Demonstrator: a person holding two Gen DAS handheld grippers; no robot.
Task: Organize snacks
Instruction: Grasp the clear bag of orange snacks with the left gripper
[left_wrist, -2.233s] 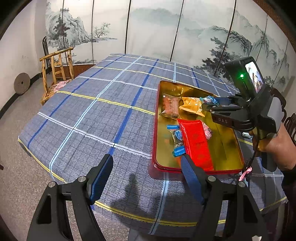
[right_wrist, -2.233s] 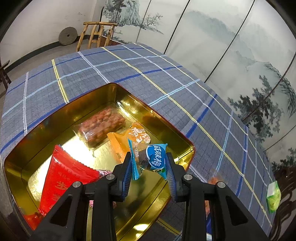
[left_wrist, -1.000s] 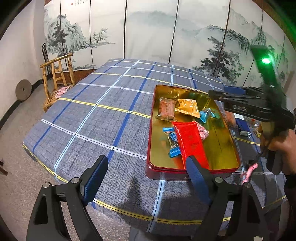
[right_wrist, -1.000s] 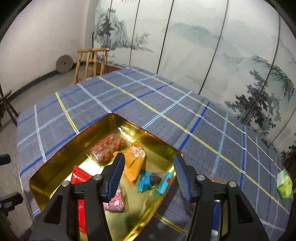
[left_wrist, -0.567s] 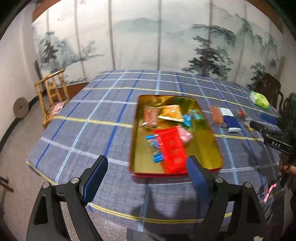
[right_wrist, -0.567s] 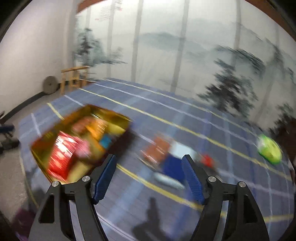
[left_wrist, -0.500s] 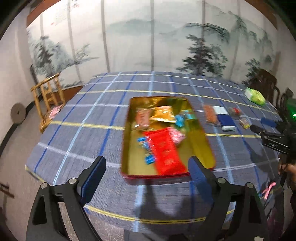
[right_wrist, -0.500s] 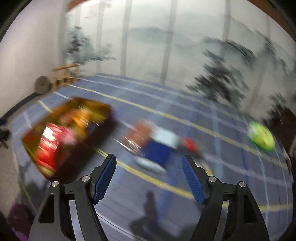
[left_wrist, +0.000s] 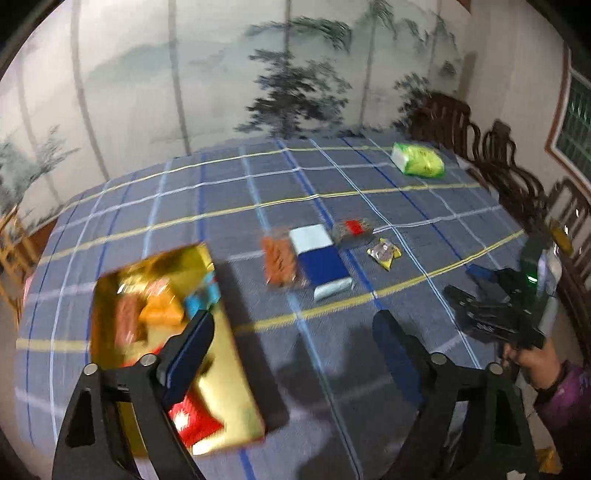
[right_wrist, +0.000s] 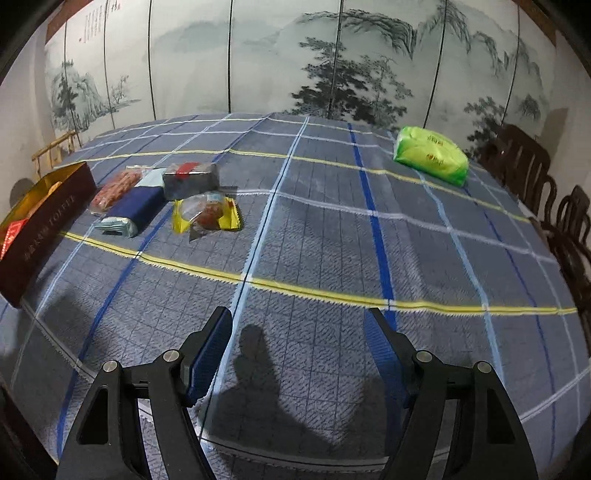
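Observation:
A gold tin with dark red walls (left_wrist: 221, 354) holds several snack packs; it also shows at the left edge of the right wrist view (right_wrist: 48, 218). Loose on the checked cloth lie an orange-red pack (right_wrist: 114, 190), a blue and white pack (right_wrist: 135, 208), a dark pack with a red label (right_wrist: 190, 181) and a yellow-edged pack (right_wrist: 208, 214). My left gripper (left_wrist: 291, 350) is open and empty, near the tin. My right gripper (right_wrist: 301, 347) is open and empty over bare cloth; it shows at the right in the left wrist view (left_wrist: 480, 295).
A green packet (right_wrist: 430, 155) lies at the far right of the table. Dark wooden chairs (right_wrist: 546, 199) stand along the right side. A painted screen (right_wrist: 295, 55) stands behind the table. A light wooden chair (right_wrist: 55, 151) stands at the far left.
Both views have swung right, from the tin toward the loose packs. The right gripper let go of the blue snack in the tin, opened and moved off to the right.

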